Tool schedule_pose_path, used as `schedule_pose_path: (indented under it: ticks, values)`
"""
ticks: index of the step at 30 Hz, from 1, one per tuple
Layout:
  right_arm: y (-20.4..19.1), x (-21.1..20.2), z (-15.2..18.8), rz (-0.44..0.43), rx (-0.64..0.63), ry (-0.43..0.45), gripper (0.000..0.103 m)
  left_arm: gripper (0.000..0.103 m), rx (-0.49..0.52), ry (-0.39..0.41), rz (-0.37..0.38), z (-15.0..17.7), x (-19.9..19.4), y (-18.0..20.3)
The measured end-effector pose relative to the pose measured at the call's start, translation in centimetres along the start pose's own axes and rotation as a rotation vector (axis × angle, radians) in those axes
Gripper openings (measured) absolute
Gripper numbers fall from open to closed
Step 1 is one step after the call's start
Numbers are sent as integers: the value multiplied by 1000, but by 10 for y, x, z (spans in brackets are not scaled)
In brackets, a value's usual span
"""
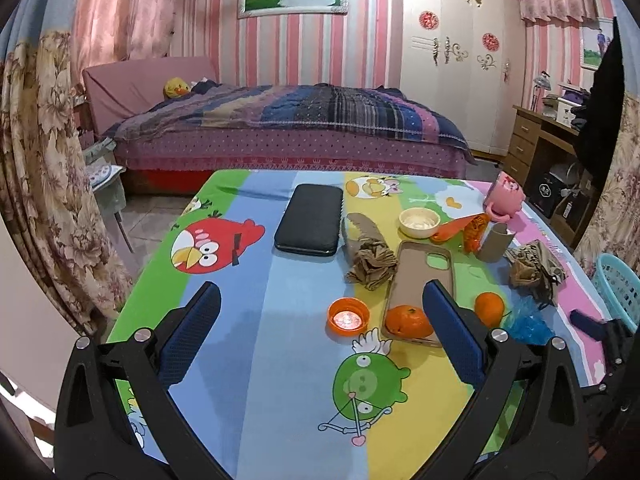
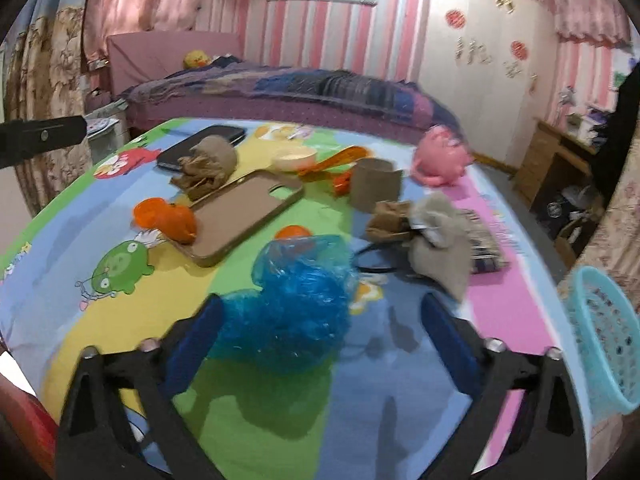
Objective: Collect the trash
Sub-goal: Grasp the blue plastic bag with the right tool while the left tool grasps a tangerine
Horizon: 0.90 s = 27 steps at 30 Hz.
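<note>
1. Plastic, a crumpled blue bag (image 2: 296, 312), lies on the cartoon tablecloth (image 2: 400, 400) between the right gripper (image 2: 320, 340)'s spread fingers, close against the left pad; the pads do not press it, so the claw is open and holds nothing.
2. The right gripper tilts down toward the table. The left gripper (image 1: 320, 340) also stands open and empty above bare cloth.
3. Just beyond the bag sit a tangerine (image 2: 294, 233), a tan phone case (image 2: 240, 216) and crumpled brown paper (image 2: 436, 236). A turquoise basket (image 2: 608, 340) stands at the table's right edge.
</note>
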State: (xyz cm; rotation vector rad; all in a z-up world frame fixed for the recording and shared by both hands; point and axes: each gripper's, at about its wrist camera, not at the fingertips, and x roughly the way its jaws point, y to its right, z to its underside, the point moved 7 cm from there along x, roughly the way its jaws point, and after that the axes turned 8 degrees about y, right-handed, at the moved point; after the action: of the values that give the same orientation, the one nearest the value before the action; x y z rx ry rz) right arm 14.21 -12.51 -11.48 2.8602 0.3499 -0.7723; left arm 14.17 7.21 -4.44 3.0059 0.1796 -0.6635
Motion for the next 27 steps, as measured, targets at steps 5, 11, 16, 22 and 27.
schedule_pose_path:
  ticks: [5, 11, 16, 22, 27]
  values:
    - [-5, 10, -1, -78, -24, -29, 40, 98, -20, -38, -16, 8, 10, -6]
    - [20, -27, -35, -118, 36, 83, 34, 98, -16, -63, 18, 18, 17, 4]
    - [61, -50, -49, -65, 68, 143, 34, 98, 52, -82, 33, 30, 29, 27]
    - [105, -59, -50, 7, 128, 162, 34, 97, 94, -86, 97, 40, 40, 59]
    - [130, -63, -48, 61, 137, 176, 34, 88, 153, -96, 107, 49, 53, 77]
